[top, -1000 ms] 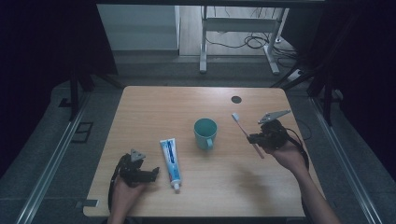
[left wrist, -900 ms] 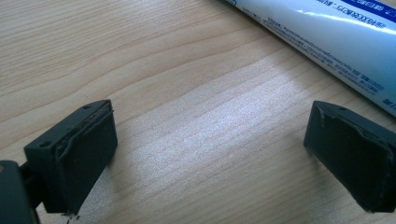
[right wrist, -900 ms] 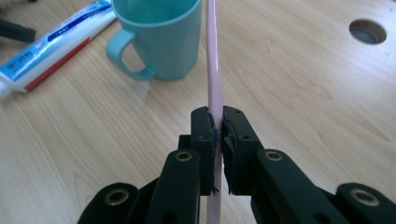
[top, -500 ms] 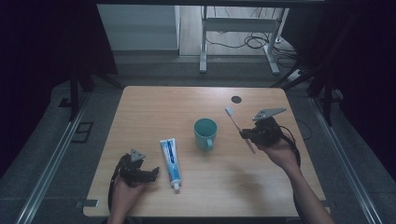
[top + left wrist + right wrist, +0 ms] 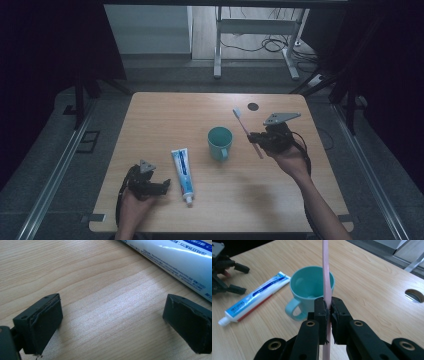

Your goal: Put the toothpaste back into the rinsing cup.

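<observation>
My right gripper [image 5: 256, 138] [image 5: 328, 305] is shut on a pink toothbrush [image 5: 248, 134] [image 5: 326, 277], held in the air just right of a teal mug [image 5: 220, 142] [image 5: 310, 288]. The brush head [image 5: 237, 113] points up and away. The mug stands upright mid-table with its handle toward the near edge. A blue and white toothpaste tube [image 5: 182, 169] [image 5: 254, 298] [image 5: 175, 258] lies flat left of the mug, cap toward the near edge. My left gripper [image 5: 161, 187] [image 5: 112, 315] rests low near the front left, open, with bare wood between its jaws, the tube just beyond them.
The wooden table [image 5: 165, 120] has a dark round hole [image 5: 253, 106] [image 5: 415, 295] at the back right. A metal desk frame [image 5: 250, 35] and cables lie on the floor beyond the far edge. Dark curtains flank both sides.
My right gripper has carried the toothbrush left and slightly up, closer to the mug. The left gripper has stayed still.
</observation>
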### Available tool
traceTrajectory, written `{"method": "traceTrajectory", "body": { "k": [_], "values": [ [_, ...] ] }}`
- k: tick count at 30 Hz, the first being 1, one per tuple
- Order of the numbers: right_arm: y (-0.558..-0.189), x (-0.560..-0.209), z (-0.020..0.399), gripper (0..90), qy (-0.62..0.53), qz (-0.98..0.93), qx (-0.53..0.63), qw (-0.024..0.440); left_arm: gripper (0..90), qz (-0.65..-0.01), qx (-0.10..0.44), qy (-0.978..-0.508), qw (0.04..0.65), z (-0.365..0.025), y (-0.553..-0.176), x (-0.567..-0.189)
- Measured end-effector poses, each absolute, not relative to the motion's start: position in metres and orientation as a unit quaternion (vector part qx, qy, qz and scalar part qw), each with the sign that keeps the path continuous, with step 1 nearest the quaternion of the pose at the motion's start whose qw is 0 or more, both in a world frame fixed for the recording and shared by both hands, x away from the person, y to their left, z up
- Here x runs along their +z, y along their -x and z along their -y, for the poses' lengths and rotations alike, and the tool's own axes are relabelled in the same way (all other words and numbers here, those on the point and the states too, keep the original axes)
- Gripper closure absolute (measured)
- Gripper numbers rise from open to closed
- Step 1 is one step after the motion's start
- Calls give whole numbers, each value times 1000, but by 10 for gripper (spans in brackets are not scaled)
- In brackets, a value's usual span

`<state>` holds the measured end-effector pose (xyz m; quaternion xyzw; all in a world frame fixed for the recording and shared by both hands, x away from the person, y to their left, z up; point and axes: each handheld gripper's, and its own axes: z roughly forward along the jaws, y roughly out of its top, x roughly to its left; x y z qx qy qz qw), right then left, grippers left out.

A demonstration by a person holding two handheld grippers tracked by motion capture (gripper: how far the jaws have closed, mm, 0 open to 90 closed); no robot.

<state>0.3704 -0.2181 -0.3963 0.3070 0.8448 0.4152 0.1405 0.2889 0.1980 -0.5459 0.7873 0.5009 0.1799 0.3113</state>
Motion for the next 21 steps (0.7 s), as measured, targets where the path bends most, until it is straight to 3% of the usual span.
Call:
{"method": "traceTrajectory", "body": {
  "k": [21],
  "values": [
    [-383, -389, 183, 836, -298, -822, 463, 147, 28, -499, 179, -790, 309, -199, -289, -546]
  ]
}}
